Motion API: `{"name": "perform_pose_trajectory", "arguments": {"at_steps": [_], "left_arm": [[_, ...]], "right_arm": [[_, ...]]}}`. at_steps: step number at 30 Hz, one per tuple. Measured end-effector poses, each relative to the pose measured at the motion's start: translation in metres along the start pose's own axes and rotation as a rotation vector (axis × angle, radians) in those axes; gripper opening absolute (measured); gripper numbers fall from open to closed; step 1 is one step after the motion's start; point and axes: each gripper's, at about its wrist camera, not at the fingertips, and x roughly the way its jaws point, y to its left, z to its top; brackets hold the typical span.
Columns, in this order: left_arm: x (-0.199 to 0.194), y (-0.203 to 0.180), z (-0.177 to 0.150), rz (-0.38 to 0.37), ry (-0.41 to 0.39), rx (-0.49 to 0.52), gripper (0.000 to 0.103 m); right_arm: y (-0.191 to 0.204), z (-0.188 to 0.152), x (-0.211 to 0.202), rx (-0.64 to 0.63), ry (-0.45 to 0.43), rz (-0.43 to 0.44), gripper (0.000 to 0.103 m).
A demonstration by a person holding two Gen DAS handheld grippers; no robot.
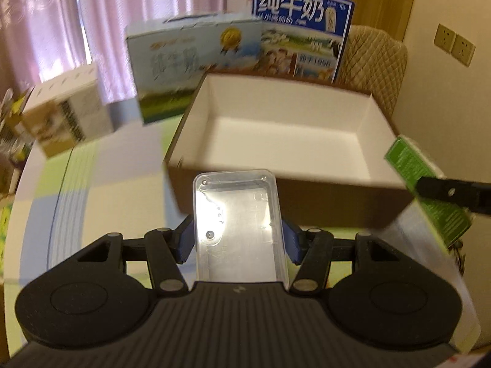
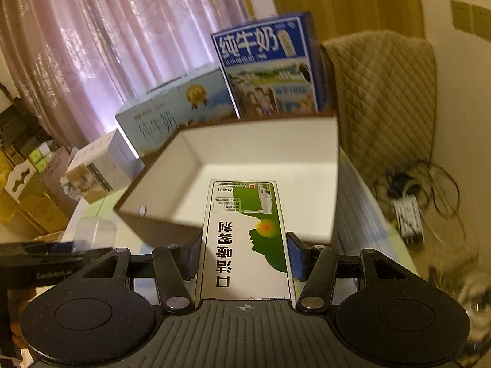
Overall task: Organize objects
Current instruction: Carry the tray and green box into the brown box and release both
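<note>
Left tool (image 1: 237,239) was clamped on a clear plastic lidded box (image 1: 237,224), blue pads (image 1: 290,240) pressing both long sides, box sticking out forward past the fingertips. Right tool (image 2: 244,256) was clamped the same way on a green-and-white spray carton (image 2: 245,239), printed face up, pads on its two long edges. Neither thing touched the worktop (image 1: 101,181); both were carried in the air.

Ahead of both tools sat the open cardboard tray (image 1: 285,135), white inside, brown outside, with nothing visible in it. In the left view the clear box's far end hung just short of the tray's near wall; in the right view the carton's far end already overlapped the tray's near rim. Right tool and carton also showed at the right edge of the left view (image 1: 445,191), close to the tray's right corner.

Behind the tray: pale blue milk case (image 1: 190,70), dark blue milk carton box (image 1: 302,36), smaller white box (image 1: 66,113) off to the left. Heavy blur.

Step in hand, judged: carry both items over the rim and set them inside. To do it well: clear the near wall before lowering, keep the two tools apart so they don't knock over the tray, lay each item flat on the floor toward its own side, release only once it's resting. The smooth plastic box could slip; keep it level.
</note>
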Motion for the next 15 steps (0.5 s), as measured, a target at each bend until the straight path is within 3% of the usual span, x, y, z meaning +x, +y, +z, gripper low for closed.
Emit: {"name": "perform_pose_trajectory", "arguments": {"at_steps": [9,15], "left_arm": [[0.063,-0.023,0.071,-0.001,0.012,0.020,0.054],[0.111,-0.037,0.088,-0.015,0.088,0.014,0.054]], "right_arm": [[-0.015,0.035,0.066,0.012,0.031,-0.027,0.052],[-0.024,0.041,0.108,0.005,0.094,-0.062,0.052]]}}
